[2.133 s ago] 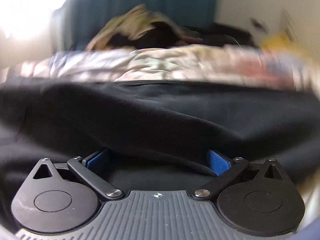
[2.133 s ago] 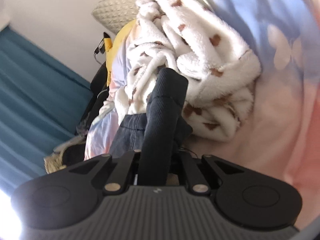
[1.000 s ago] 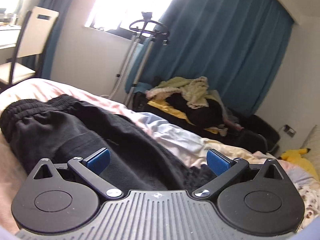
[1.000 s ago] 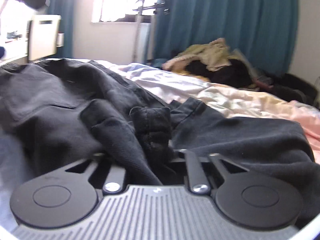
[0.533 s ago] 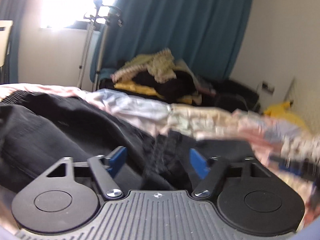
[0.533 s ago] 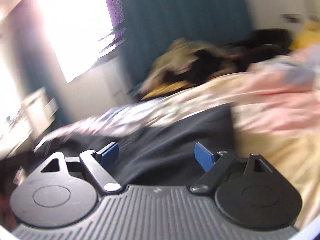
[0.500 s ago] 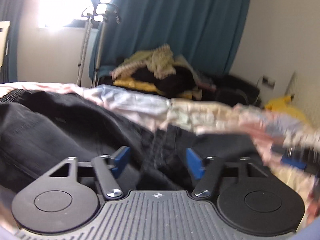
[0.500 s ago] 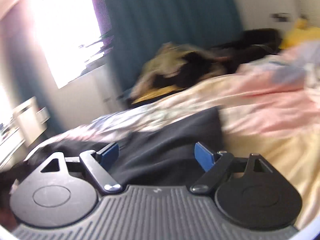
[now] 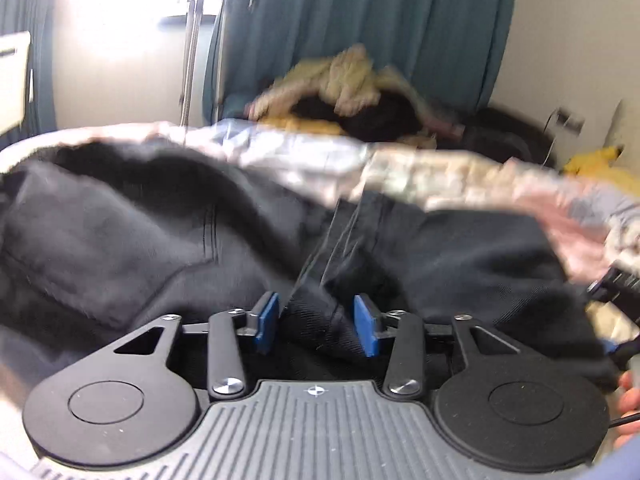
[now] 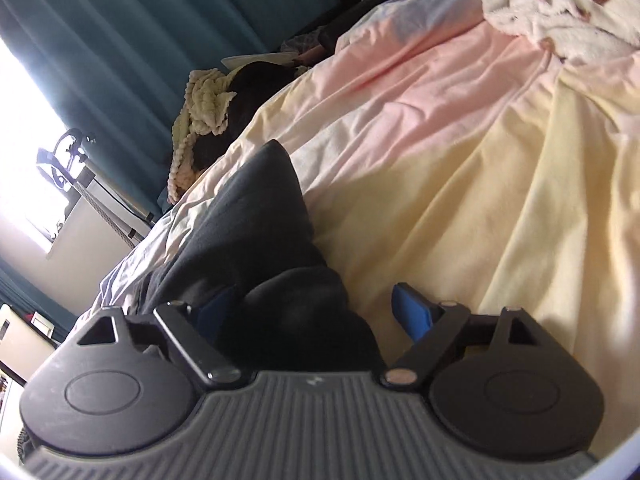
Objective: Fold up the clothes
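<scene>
Black trousers (image 9: pixel 120 232) lie spread over the pastel bed sheet (image 9: pixel 440 176). In the left wrist view my left gripper (image 9: pixel 316 322) has a raised fold of that black cloth filling the gap between its blue pads (image 9: pixel 267 320). Its jaws are opening slightly, with the pads still against the fold. In the right wrist view my right gripper (image 10: pixel 316 308) stands wide open and rolled over to one side. A corner of the trousers (image 10: pixel 256 208) bulges in by its left pad. Its right pad (image 10: pixel 412 312) hangs free over the yellow sheet (image 10: pixel 460 160).
A white fleece with brown spots (image 10: pixel 552 4) lies at the head of the bed. A heap of clothes (image 9: pixel 352 92) sits past the far edge before a teal curtain (image 9: pixel 360 20). A steamer stand (image 9: pixel 192 40) is by the window. A fingertip (image 9: pixel 630 396) shows at the right edge.
My left gripper came down and closed from wide open onto a fold of the trousers. My right gripper let go of its bunch of cloth, opened wide, rolled and swung toward the trousers' corner.
</scene>
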The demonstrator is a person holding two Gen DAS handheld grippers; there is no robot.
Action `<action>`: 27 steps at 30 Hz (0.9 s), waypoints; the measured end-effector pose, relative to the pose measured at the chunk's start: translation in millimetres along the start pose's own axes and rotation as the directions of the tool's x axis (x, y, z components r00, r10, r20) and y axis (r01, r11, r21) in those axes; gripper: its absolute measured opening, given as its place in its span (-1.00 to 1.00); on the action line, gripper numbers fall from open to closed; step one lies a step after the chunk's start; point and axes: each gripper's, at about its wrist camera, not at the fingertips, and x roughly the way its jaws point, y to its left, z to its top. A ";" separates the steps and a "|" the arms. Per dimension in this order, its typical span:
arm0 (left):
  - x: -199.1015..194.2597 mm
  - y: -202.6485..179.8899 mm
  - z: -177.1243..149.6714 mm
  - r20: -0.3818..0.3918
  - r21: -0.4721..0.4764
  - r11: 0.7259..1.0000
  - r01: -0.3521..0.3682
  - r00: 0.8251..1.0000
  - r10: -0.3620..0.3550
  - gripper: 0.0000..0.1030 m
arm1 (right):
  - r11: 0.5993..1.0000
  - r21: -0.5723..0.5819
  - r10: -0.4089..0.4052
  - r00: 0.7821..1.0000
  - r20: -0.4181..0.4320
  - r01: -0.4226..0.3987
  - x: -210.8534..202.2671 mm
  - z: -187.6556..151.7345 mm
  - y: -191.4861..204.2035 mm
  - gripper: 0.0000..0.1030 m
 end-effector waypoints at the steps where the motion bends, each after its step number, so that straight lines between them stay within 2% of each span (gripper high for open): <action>1: -8.9 1.1 2.7 0.054 -0.022 0.999 0.037 0.998 -0.036 0.26 | 1.000 0.004 -0.001 1.000 -0.002 0.001 -1.1 -1.0 0.1 0.67; 2: -14.8 2.5 5.0 0.091 -0.046 0.996 0.079 0.993 -0.075 0.39 | 1.000 0.015 -0.002 1.000 -0.006 0.002 -1.8 -2.1 -0.5 0.67; 3: -16.3 4.4 7.0 0.101 -0.074 0.989 0.126 0.988 -0.119 0.40 | 0.999 0.036 0.000 1.000 -0.012 0.000 -2.2 -2.7 -1.8 0.67; 6: -2.2 17.0 5.6 0.046 -0.225 0.947 0.228 0.974 -0.223 0.37 | 0.997 0.072 0.005 1.000 -0.020 -0.003 -3.6 -2.6 -3.2 0.68; 8: 12.3 29.1 2.1 0.006 -0.355 0.895 0.270 0.958 -0.286 0.37 | 0.997 0.072 -0.001 1.000 -0.022 0.003 -3.8 -2.6 -1.8 0.68; 11: 35.4 48.8 -3.7 -0.034 -0.559 0.779 0.286 0.930 -0.366 0.37 | 0.996 0.093 -0.004 1.000 -0.028 0.007 -3.2 -2.4 -1.9 0.68; 14: 55.1 57.7 -10.1 -0.078 -0.642 0.731 0.231 0.929 -0.362 0.37 | 0.993 0.115 0.000 0.999 -0.032 0.004 -2.7 -1.2 -3.7 0.69; 17: 64.0 57.7 -9.7 -0.074 -0.653 0.725 0.220 0.934 -0.350 0.38 | 0.993 0.121 -0.001 1.000 -0.029 0.004 -2.6 -2.0 -3.9 0.71; 21: 73.6 52.0 -5.5 -0.103 -0.614 0.762 0.203 0.937 -0.333 0.38 | 0.990 0.138 0.009 1.000 -0.021 -0.006 -4.1 -1.6 -4.7 0.73; 22: 73.8 50.9 -5.3 -0.107 -0.610 0.769 0.194 0.941 -0.322 0.29 | 0.991 0.134 0.010 1.000 -0.020 -0.007 -4.2 -1.9 -4.4 0.73; 24: 70.8 48.5 -3.2 -0.118 -0.585 0.794 0.166 0.951 -0.286 -0.16 | 0.992 0.122 0.010 1.000 -0.017 -0.008 -4.5 -2.7 -3.4 0.73; 25: 66.4 48.2 -1.9 -0.132 -0.568 0.810 0.146 0.955 -0.264 -0.48 | 0.993 0.117 0.009 1.000 -0.015 -0.007 -5.0 -3.0 -3.4 0.73; 27: 59.6 49.2 -1.4 -0.127 -0.563 0.814 0.144 0.958 -0.257 -0.56 | 0.994 0.111 0.011 1.000 -0.013 -0.009 -6.0 -3.5 -4.0 0.73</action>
